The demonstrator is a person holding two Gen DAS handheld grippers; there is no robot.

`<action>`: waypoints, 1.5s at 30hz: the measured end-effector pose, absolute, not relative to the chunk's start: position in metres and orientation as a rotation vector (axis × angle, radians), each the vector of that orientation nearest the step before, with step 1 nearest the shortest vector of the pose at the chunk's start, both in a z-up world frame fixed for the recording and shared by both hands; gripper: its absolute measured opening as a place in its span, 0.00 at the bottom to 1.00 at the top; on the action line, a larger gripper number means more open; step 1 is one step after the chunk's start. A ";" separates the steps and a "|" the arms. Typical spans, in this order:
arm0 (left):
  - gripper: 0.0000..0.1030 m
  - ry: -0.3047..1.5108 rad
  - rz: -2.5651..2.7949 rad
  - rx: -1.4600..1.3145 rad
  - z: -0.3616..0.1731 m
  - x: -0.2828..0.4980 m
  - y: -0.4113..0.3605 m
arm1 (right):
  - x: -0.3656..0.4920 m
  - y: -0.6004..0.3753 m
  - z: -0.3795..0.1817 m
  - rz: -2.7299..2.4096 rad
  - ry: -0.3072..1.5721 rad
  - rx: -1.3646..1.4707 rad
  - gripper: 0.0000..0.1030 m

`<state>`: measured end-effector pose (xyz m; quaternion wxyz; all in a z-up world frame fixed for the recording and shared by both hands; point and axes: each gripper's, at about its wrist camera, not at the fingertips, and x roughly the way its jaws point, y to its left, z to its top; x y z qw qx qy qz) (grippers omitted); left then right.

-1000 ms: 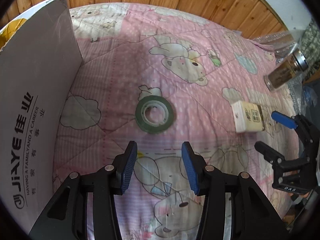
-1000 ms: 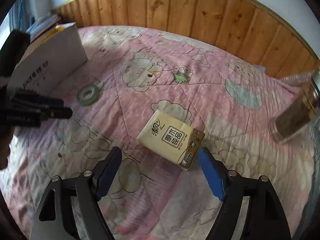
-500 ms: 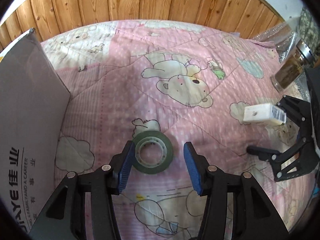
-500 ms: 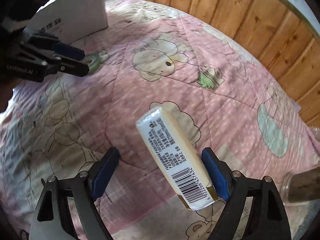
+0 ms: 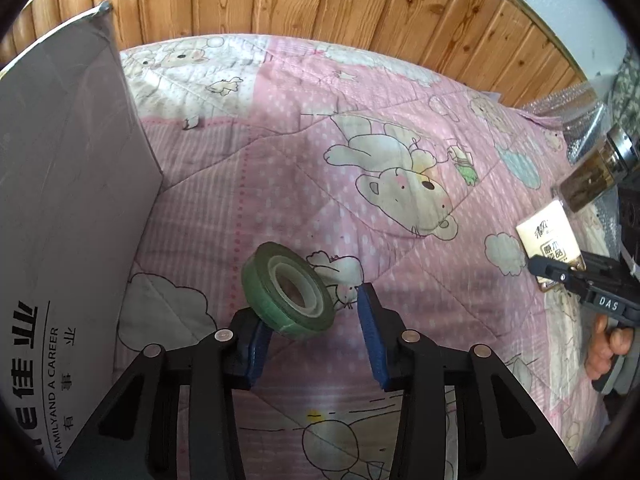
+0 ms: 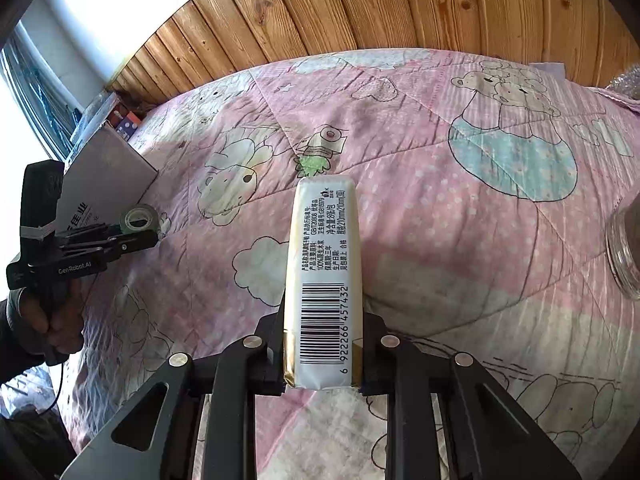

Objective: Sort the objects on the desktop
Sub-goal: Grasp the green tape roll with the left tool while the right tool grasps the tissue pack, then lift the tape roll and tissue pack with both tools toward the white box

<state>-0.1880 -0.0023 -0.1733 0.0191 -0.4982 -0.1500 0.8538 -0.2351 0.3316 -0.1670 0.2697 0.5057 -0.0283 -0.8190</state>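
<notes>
A green tape roll [image 5: 286, 292] stands tipped up on the pink quilt [image 5: 320, 140], leaning against the left finger of my left gripper [image 5: 308, 312]. Those jaws are closing with the roll between them; the right pad stays clear of it. My right gripper [image 6: 323, 360] is closing on a cream tissue pack [image 6: 324, 272], barcode side up, and its pads press both long sides. In the left wrist view the same pack [image 5: 550, 240] shows at the far right in the right gripper [image 5: 560, 274]. The right wrist view shows the left gripper [image 6: 148, 236] at the tape roll [image 6: 138, 218].
A grey cardboard box [image 5: 60, 200] stands upright just left of the tape; it also shows as the box [image 6: 104, 176] at far left. A glass jar [image 5: 592, 176] lies at the quilt's right edge. Wooden panelling [image 5: 320, 8] backs the bed. A person's hand [image 6: 52, 320] grips the left handle.
My left gripper moved forward around the tape, which tipped from flat onto its edge. My right gripper rolled and its jaws went from wide apart to clamped on the tissue pack.
</notes>
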 end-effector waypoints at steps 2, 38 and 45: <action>0.41 -0.549 2.634 -1.551 -0.173 -0.186 -0.010 | -0.227 0.333 -0.165 -2.221 -0.097 1.369 0.24; 0.09 -0.461 2.750 -1.537 -0.093 -0.089 -0.013 | -0.051 0.304 -0.122 -2.371 -0.289 1.313 0.23; 0.09 -0.405 2.788 -1.437 -0.063 -0.045 -0.006 | -0.017 0.285 -0.105 -2.381 -0.254 1.285 0.23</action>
